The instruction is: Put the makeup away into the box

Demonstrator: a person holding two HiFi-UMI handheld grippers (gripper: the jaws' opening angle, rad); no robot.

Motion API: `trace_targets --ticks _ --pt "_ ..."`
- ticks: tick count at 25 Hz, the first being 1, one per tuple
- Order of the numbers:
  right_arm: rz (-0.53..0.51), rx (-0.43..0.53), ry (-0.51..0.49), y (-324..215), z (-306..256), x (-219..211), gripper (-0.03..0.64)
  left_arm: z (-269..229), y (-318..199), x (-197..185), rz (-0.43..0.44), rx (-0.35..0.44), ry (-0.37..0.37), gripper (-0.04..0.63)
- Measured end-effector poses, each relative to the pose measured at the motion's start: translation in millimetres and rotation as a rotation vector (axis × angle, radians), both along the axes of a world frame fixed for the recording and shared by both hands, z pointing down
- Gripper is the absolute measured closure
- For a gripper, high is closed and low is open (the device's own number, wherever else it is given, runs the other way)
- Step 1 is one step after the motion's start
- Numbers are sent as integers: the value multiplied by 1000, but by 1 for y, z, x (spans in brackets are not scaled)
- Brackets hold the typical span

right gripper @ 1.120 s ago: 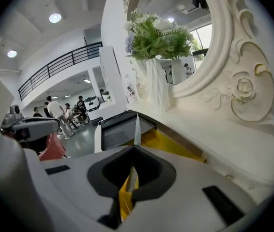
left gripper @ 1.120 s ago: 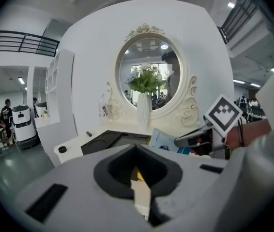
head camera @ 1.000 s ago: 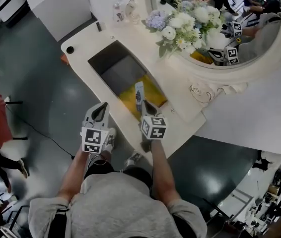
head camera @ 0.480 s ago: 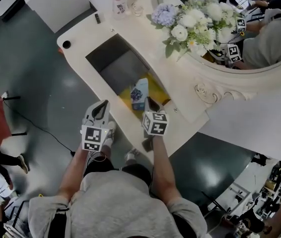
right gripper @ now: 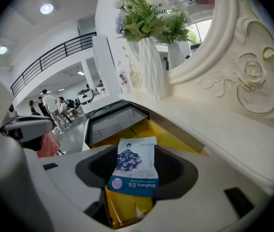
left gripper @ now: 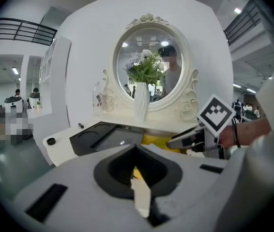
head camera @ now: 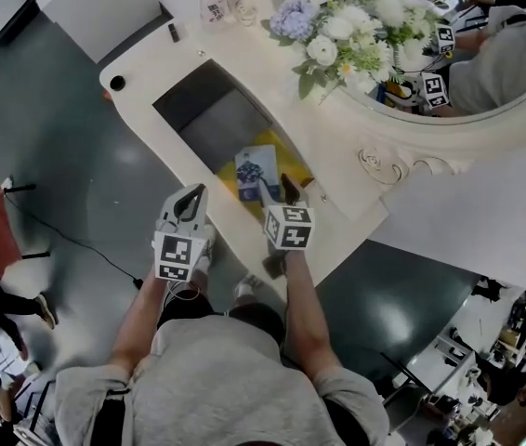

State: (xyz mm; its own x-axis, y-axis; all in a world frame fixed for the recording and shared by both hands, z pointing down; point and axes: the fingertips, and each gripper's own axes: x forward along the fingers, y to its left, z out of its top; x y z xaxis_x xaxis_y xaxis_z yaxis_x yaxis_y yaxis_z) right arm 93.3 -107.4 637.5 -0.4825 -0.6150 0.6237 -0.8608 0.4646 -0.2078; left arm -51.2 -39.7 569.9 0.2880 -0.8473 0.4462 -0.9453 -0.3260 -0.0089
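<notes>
A white and blue blueberry sachet point(head camera: 252, 169) lies tilted over the yellow box point(head camera: 293, 165) set in the vanity's recess. My right gripper point(head camera: 278, 190) hangs just at its near end, jaws opening, and the pads stand off the sachet's edges. In the right gripper view the sachet point(right gripper: 133, 170) lies between the spread jaws of that gripper point(right gripper: 138, 164), above the yellow box point(right gripper: 173, 140). My left gripper point(head camera: 189, 198) hovers beside the vanity's front edge, left of the box, shut and empty; in its own view the left gripper point(left gripper: 137, 147) points at the drawer.
The white vanity point(head camera: 151, 59) has a grey sunken compartment point(head camera: 209, 119) beside the box. A vase of flowers point(head camera: 347, 26) and the oval mirror point(head camera: 486, 63) stand behind. Bottles point(head camera: 213, 6) and a small black cap point(head camera: 117, 83) sit at the far left. Dark floor lies below.
The sachet stood upright in the shut right gripper; it tipped forward and now lies over the yellow box with the jaws apart. The left gripper stayed shut beside the vanity.
</notes>
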Motion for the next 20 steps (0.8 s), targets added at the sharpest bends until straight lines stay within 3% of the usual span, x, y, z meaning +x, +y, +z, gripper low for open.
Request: trace_targets --ticks 7,13,20 --pt "64 56 5 3 -28 18 388 -23 -5 13 62 46 -3 592" --pt "140 166 30 14 -76 42 391 -55 -14 32 156 112 4 592" --pt "298 322 66 46 -140 84 483 -92 -14 71 322 192 18 592"
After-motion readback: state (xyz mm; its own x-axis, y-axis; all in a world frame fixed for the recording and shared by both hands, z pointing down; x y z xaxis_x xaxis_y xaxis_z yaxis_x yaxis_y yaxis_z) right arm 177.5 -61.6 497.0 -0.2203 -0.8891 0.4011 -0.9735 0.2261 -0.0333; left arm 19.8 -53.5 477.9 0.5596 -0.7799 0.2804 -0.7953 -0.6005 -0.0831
